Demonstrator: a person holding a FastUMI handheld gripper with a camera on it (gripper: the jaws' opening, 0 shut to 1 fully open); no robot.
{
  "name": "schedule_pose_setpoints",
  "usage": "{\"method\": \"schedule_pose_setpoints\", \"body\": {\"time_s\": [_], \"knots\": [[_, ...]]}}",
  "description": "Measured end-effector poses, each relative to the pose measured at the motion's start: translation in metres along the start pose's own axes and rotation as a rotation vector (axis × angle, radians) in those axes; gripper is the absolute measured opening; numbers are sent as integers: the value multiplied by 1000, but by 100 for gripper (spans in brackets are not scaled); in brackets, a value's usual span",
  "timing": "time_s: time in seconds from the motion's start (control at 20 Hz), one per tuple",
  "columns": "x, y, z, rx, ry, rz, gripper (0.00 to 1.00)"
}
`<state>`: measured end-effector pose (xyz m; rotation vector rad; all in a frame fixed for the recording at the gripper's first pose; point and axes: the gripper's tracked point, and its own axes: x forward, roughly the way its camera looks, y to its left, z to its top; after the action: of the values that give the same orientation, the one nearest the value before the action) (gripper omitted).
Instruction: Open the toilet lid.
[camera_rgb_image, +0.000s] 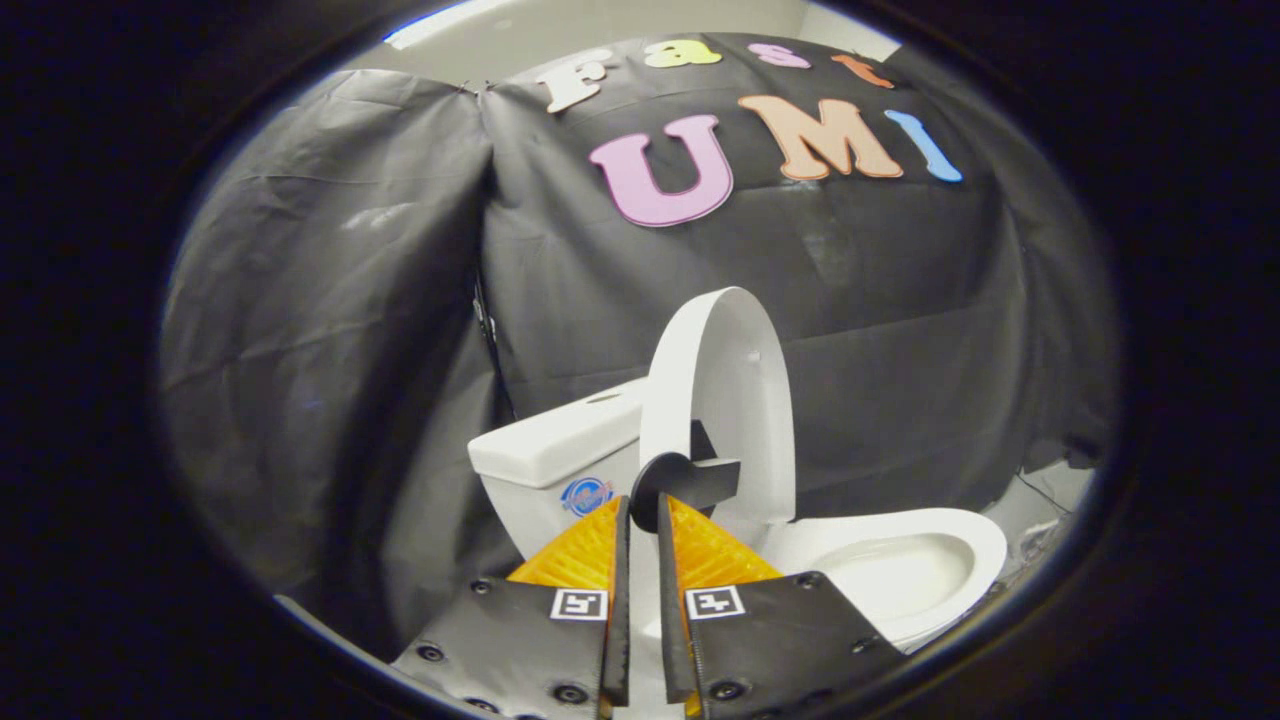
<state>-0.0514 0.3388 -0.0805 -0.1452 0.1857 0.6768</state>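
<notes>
The white toilet lid (735, 400) stands raised, nearly upright, in front of the tank (555, 445). A black handle (690, 478) with a round disc sticks out from the lid's near edge. My gripper (643, 512) is right at that handle. Its fingers are almost together, and the lower part of the disc is pinched between their tips. To the right, beyond the fingers, the white bowl and seat (905, 565) lie uncovered.
Black cloth walls (330, 330) close in the booth behind and to the left of the toilet. A strip of pale floor (1045, 500) shows to the right of the bowl.
</notes>
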Motion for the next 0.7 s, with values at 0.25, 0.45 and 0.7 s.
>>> {"method": "schedule_pose_setpoints", "body": {"time_s": [0.25,0.45,0.7], "knots": [[18,34,-6,-77,51,89,13],[23,61,-13,-101,75,181,11],[27,103,-13,-152,88,313,11]]}}
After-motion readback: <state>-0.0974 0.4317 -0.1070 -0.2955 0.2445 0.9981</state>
